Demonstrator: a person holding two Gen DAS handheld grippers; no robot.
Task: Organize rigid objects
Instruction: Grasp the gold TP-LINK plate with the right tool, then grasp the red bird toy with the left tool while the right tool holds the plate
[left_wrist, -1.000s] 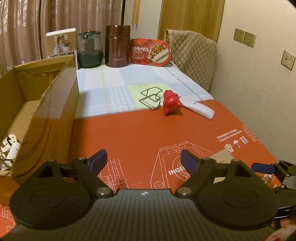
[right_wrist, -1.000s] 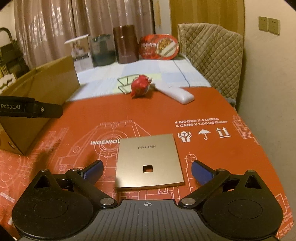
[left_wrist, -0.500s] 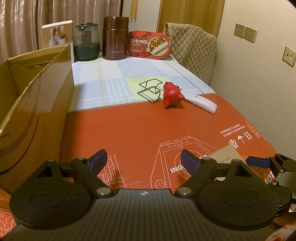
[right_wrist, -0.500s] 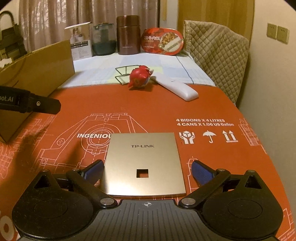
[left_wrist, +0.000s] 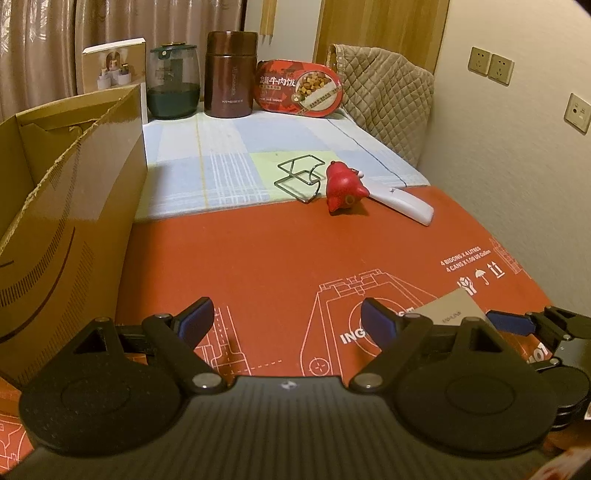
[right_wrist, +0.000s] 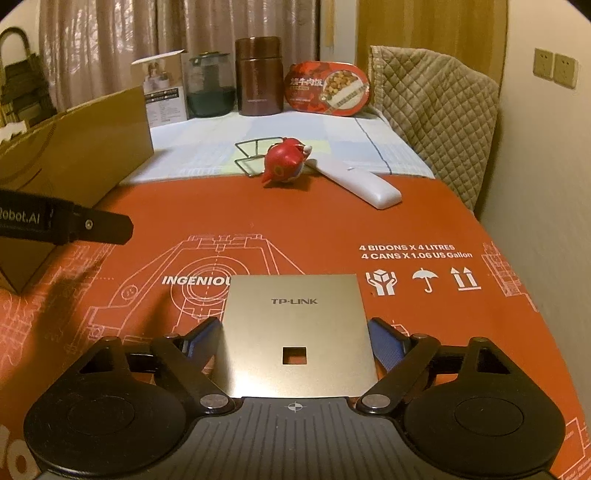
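A flat gold TP-LINK plate lies on the red mat. My right gripper is open, its blue pads on either side of the plate's near half; whether they touch it I cannot tell. The plate's corner shows in the left wrist view, beside the right gripper's finger. My left gripper is open and empty over the mat, next to the open cardboard box. Farther back lie a red bird toy, a wire holder and a white remote.
At the table's far end stand a green-bottomed jar, a brown canister, a red food tray and a white carton. A quilted chair back and the wall close the right side.
My right gripper has moved forward until its open fingers flank the TP-LINK plate. My left gripper has drifted a little; the box interior has slipped out of its view.
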